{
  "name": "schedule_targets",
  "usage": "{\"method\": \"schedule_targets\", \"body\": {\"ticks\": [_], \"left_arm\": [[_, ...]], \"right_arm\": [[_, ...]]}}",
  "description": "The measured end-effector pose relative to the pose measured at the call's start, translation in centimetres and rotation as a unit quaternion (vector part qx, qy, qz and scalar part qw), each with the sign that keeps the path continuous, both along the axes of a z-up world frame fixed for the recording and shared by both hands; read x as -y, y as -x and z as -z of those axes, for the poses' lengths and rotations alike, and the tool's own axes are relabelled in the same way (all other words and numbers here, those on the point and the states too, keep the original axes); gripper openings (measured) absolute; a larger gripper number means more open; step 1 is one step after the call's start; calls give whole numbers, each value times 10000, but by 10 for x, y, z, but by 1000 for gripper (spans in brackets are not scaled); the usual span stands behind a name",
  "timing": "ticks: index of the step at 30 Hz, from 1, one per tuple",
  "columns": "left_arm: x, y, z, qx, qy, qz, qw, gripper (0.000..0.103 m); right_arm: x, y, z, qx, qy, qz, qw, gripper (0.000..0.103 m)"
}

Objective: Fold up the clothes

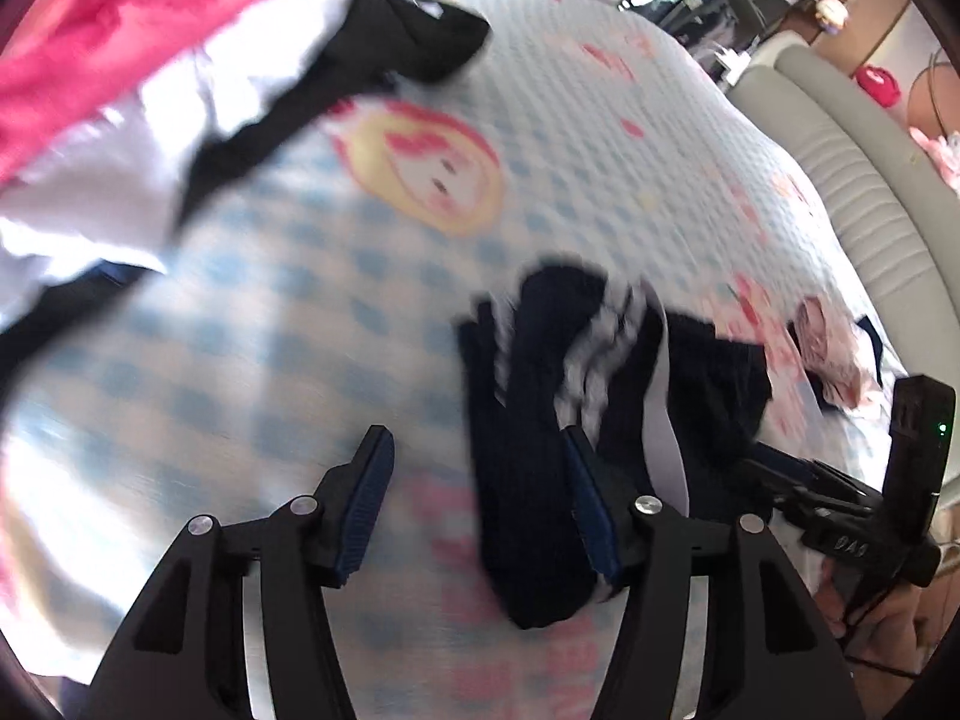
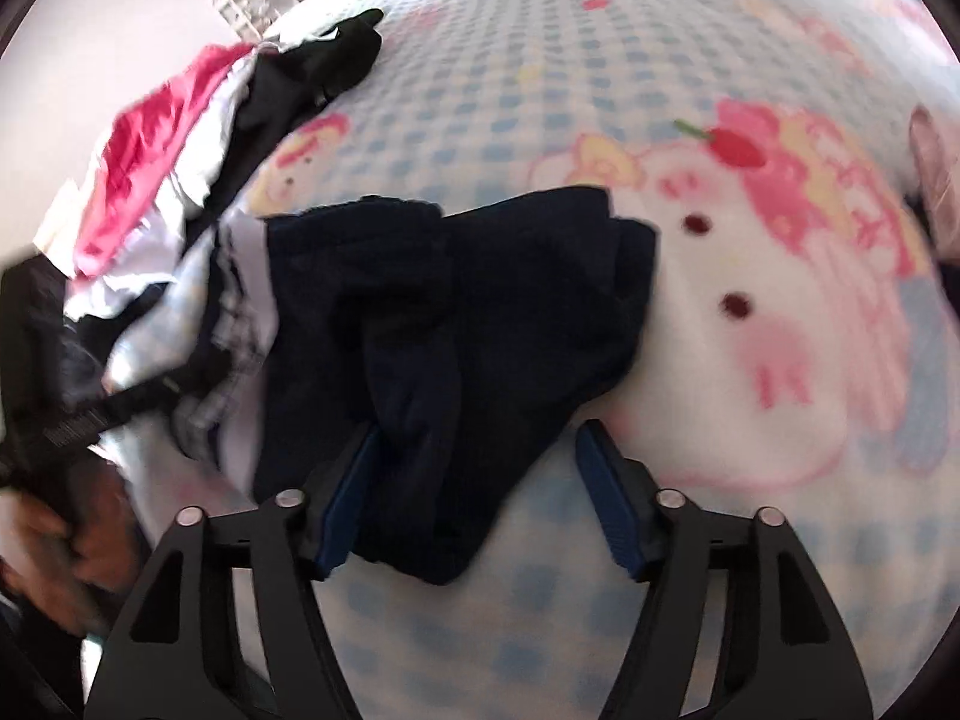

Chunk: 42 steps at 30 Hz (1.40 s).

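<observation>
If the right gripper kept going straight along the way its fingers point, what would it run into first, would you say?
Most likely the dark navy garment. The right gripper is open, and a fold of that cloth already lies between its fingers, against the left pad. Beyond it lies only the checked bedspread, though blur makes depth uncertain.

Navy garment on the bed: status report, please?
Both grippers, left and right, open. Navy garment crumpled, unfolded. Clothes pile beside it.

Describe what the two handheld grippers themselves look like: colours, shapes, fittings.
Both the left gripper and the right gripper are matte black, with angular cut-out linkage arms, round silver pivot pins, and ribbed blue finger pads. No sleeves or markings are visible.
</observation>
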<state>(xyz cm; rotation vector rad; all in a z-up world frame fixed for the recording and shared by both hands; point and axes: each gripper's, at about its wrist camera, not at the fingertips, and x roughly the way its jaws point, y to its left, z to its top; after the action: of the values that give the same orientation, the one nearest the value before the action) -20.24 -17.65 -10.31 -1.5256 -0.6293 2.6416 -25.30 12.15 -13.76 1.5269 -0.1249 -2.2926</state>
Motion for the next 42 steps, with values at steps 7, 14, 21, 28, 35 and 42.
{"method": "schedule_targets", "body": {"ticks": [7, 14, 21, 28, 35, 42], "left_arm": [[-6, 15, 9, 71, -546, 304, 9980, 63], [-12, 30, 35, 261, -821, 387, 9955, 74], [-44, 33, 23, 146, -974, 797, 9919, 14], [-83, 30, -23, -177, -617, 1175, 9910, 12], [-145, 23, -59, -340, -447, 1709, 9837, 12], [-224, 14, -86, -469, -293, 2326, 9710, 12]], "right_arm": [[-18, 5, -15, 167, 686, 147, 9974, 72], [-3, 20, 8, 654, 1043, 202, 9922, 79], [16, 30, 7, 427, 769, 43, 9961, 40], [6, 17, -41, -49, 892, -124, 9959, 13], [-42, -16, -88, -524, 1051, 256, 9927, 12], [-112, -43, -102, -591, 1401, 846, 9847, 12]]}}
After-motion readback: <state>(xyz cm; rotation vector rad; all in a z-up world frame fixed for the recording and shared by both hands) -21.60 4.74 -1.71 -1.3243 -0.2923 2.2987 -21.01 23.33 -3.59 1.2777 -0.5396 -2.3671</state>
